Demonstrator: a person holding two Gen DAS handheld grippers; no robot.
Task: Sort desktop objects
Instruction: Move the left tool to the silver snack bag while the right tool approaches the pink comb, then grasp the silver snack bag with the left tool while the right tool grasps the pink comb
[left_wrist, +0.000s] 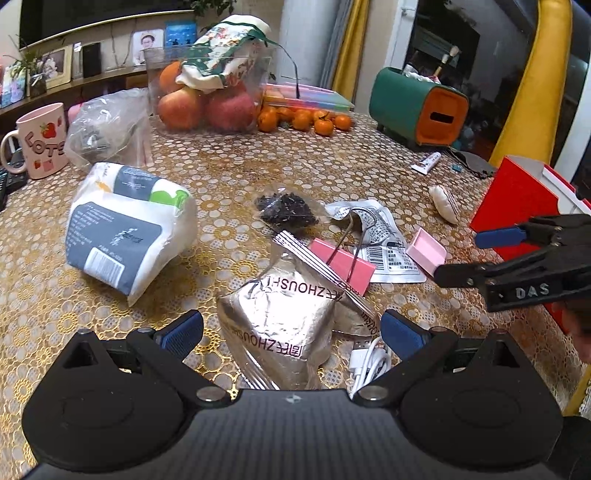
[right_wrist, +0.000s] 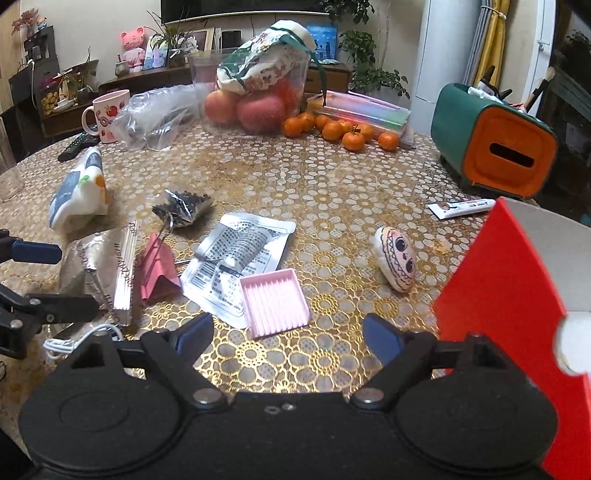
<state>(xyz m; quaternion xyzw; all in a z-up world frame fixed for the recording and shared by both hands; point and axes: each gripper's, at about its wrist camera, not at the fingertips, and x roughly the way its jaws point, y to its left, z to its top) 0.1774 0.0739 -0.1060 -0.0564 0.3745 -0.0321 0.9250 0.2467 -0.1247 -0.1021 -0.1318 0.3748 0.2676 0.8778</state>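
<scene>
Both claws (left_wrist: 291, 334) (right_wrist: 288, 338) spread, angled tableward

Both cams ride on handheld grippers, tilted down at the table (left_wrist: 258, 162), low and close. Left wrist cam sits over the silver foil pack (left_wrist: 280, 325), right gripper (left_wrist: 458, 258) poking in at 3 o'clock. Right wrist cam sits near the pink tray (right_wrist: 275, 302), left gripper (right_wrist: 55, 280) at 9 o'clock. Shared: foil pack, tray, fruit bin (left_wrist: 207, 88) at 12.

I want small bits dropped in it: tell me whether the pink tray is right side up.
Right side up: the pink tray lies flat, its ridged inside and raised rim facing upward, nothing visible in it.
</scene>
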